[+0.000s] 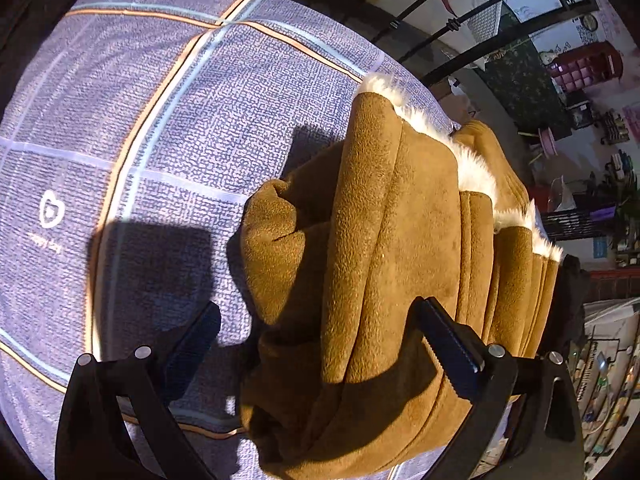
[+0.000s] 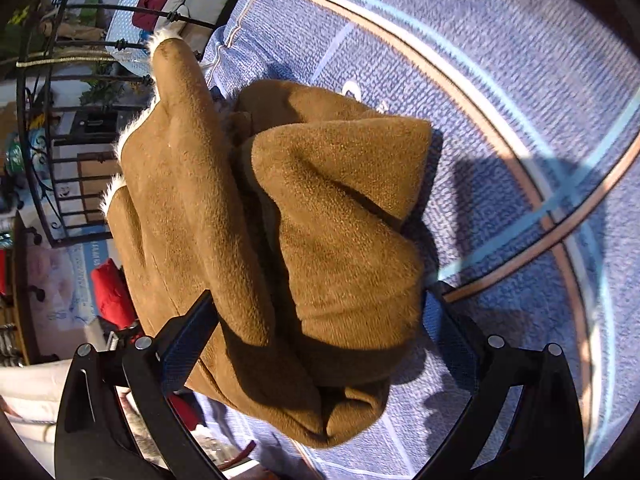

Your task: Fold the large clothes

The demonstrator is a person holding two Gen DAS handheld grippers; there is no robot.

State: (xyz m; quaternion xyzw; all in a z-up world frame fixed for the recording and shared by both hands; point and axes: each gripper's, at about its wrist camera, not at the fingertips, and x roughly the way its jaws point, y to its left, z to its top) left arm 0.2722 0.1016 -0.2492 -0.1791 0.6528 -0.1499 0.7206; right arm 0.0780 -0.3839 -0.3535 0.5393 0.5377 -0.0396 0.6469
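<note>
A brown suede coat (image 1: 372, 240) with white fleece lining lies bunched in thick folds on a blue checked bedsheet (image 1: 160, 120). It also shows in the right wrist view (image 2: 304, 220). My left gripper (image 1: 320, 320) is open, its jaws wide apart on either side of the coat's near folds. My right gripper (image 2: 320, 304) is also open, with the bundle's near end lying between its fingers. Neither gripper pinches the fabric.
A black metal bed rail (image 1: 460, 20) runs along the far edge of the bed, also in the right wrist view (image 2: 80, 60). Beyond it are cluttered shelves (image 1: 592, 68) and red items (image 2: 110, 292). Bare sheet (image 2: 520, 120) lies beside the coat.
</note>
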